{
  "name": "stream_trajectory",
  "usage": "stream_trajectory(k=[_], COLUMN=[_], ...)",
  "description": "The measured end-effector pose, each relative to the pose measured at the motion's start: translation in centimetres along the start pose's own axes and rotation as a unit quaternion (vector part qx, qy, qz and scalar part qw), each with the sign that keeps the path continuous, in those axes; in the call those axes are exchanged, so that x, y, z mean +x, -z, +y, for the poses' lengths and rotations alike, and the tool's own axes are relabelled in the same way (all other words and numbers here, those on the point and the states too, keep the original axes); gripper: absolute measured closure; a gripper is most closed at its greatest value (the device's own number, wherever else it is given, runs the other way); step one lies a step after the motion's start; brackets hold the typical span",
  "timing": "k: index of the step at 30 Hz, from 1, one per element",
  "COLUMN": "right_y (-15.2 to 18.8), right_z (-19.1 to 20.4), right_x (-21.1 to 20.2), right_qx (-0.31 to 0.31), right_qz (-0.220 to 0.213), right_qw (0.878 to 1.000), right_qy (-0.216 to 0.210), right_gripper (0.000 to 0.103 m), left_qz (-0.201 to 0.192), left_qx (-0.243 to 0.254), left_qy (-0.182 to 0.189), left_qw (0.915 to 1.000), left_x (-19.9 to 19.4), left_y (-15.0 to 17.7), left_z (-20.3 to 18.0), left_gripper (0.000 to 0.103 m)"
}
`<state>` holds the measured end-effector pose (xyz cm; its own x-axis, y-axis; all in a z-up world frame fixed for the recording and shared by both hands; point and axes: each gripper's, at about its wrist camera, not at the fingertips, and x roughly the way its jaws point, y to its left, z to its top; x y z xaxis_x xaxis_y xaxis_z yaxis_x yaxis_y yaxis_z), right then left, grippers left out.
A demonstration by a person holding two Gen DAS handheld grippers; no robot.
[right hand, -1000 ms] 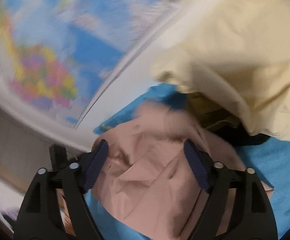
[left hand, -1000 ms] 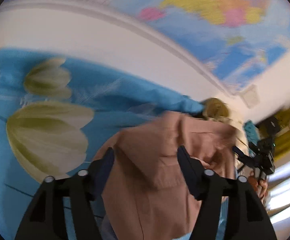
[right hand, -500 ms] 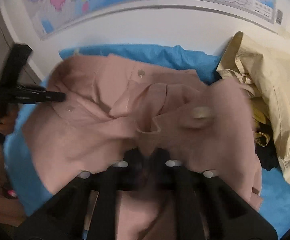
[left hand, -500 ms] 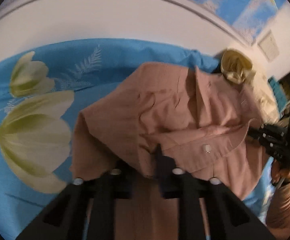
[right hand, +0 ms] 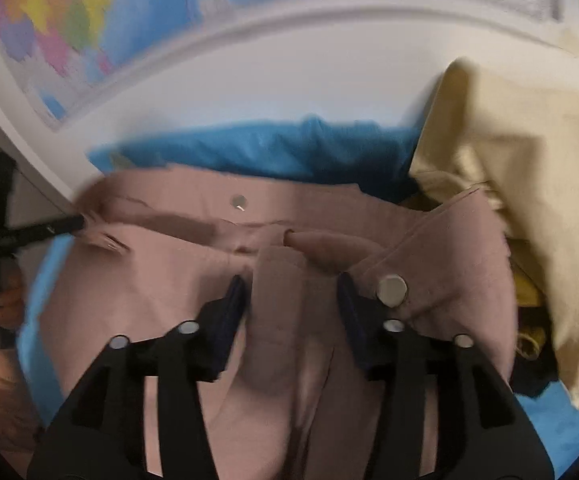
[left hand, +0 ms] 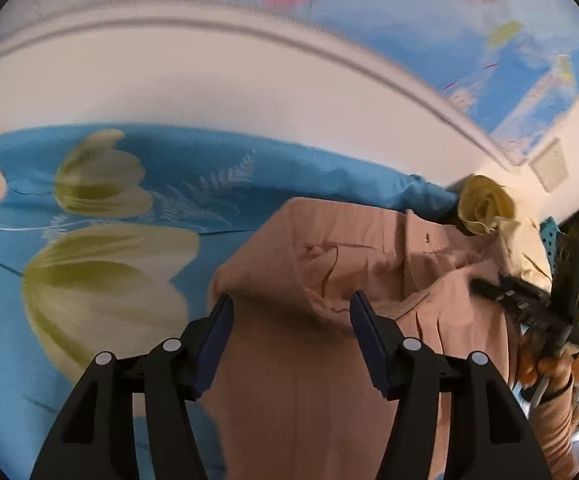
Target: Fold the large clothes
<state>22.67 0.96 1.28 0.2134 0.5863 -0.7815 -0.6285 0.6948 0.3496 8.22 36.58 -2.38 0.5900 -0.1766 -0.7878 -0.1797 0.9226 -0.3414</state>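
Observation:
A dusty-pink shirt [left hand: 329, 256] lies rumpled on a blue bedsheet [left hand: 17, 320] printed with pale tulips. My left gripper [left hand: 291, 314] hovers over the shirt's near left part. Its jaws are opening, with the cloth lying loose under the gap and neither pad pressing on it. In the right wrist view the same pink shirt [right hand: 169, 280] fills the middle, with a cuff and its metal button [right hand: 391, 290] just right of the fingers. My right gripper [right hand: 291, 294] is opening too; a raised fold of cloth stands between its jaws, not pinched.
A cream-yellow garment [right hand: 529, 168] is heaped on the right, over darker olive cloth [right hand: 529, 300]. A white wall with a world map [right hand: 69, 20] backs the bed. The other gripper shows in each view: right gripper [left hand: 529, 304], left gripper [right hand: 29, 232], held by a hand [right hand: 1, 300].
Both grippers went from open to shut on pink cloth half a second ago, and both have let go and spread again. The shirt now lies flatter, and the right gripper has rolled.

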Motion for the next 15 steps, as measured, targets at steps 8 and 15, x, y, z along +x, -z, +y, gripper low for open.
stream_trajectory(k=[8,15], right_y=[6.4,10.1], right_z=[-3.8,-6.2], right_x=[-9.7,-8.0], right_qx=[0.005,0.069], right_qz=[-0.063,-0.013], right_qw=[0.998,0.998], right_qy=[0.025,-0.008], right_gripper=[0.016,0.099], left_qz=[0.002,0.04], left_qx=[0.049,0.024], left_qy=[-0.037,-0.004], left_qw=[0.9981,0.9989], left_x=[-2.1,1.0], left_y=[5.3,6.7], left_z=[0.5,0.7], left_gripper=[0.023,0.081])
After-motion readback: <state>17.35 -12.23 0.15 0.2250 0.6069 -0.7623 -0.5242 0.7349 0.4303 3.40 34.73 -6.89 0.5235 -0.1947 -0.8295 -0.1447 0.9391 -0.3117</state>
